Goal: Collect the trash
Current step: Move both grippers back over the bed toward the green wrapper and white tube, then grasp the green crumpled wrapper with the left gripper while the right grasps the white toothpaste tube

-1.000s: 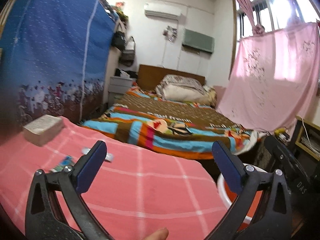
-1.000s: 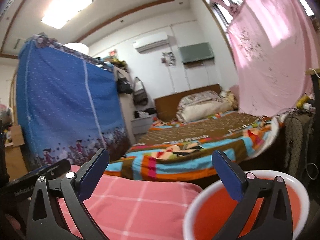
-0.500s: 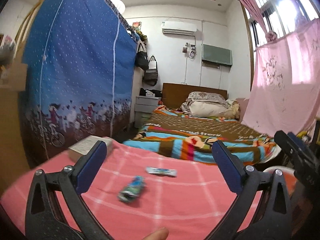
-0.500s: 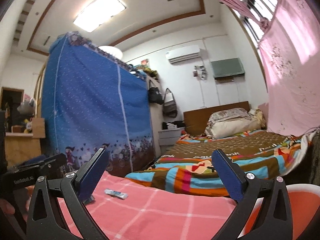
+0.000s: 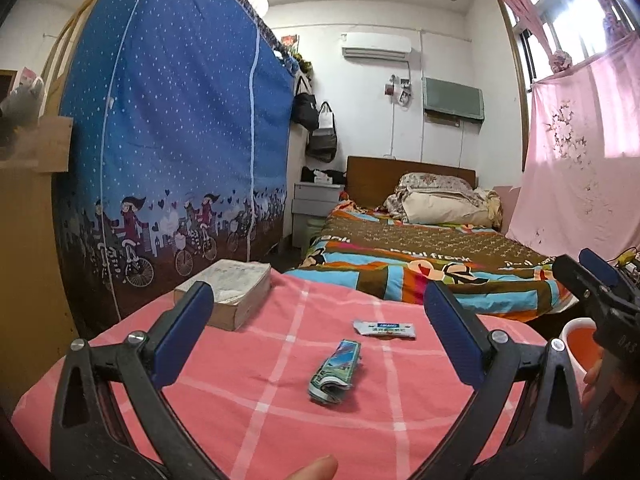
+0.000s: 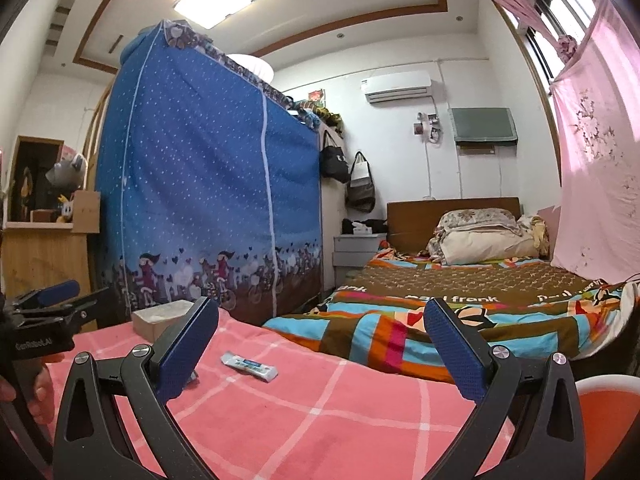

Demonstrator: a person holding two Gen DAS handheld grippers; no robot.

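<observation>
Trash: two pieces lying on pink checked cloth [image 5: 280, 412], none yet collected.

Item one: crumpled blue-green wrapper [image 5: 335, 371], near centre of cloth, framed between fingers of left gripper [image 5: 316, 336]. Item two: flat white sachet [image 5: 384, 328] with blue label, just beyond the wrapper and apart from it; seen also from right wrist view [image 6: 249, 365], low and left of centre.

Left gripper: jaws spread wide, nothing held, clear of the cloth. Right gripper [image 6: 316, 344]: jaws equally wide, nothing held, off to the right beside the bin.

Bin [image 5: 576, 340]: white rim, orange inside, at right edge of cloth, well apart from both pieces; rim also at lower right of right wrist view [image 6: 600, 380].

Change over the last second: left view swung from bed and cloth edge, wrapper and sachet then small at far left, to both pieces now central and close. Right view turned from mostly bin to the cloth, sachet now showing.

Meaning for task, as judgement: search finished, approach begun; wrapper the likely first pick for left gripper, then carry rightward to bin.

Other: thick book [image 5: 230, 292] at far left corner of cloth, not trash by appearance; bed [image 5: 420, 256] behind.
</observation>
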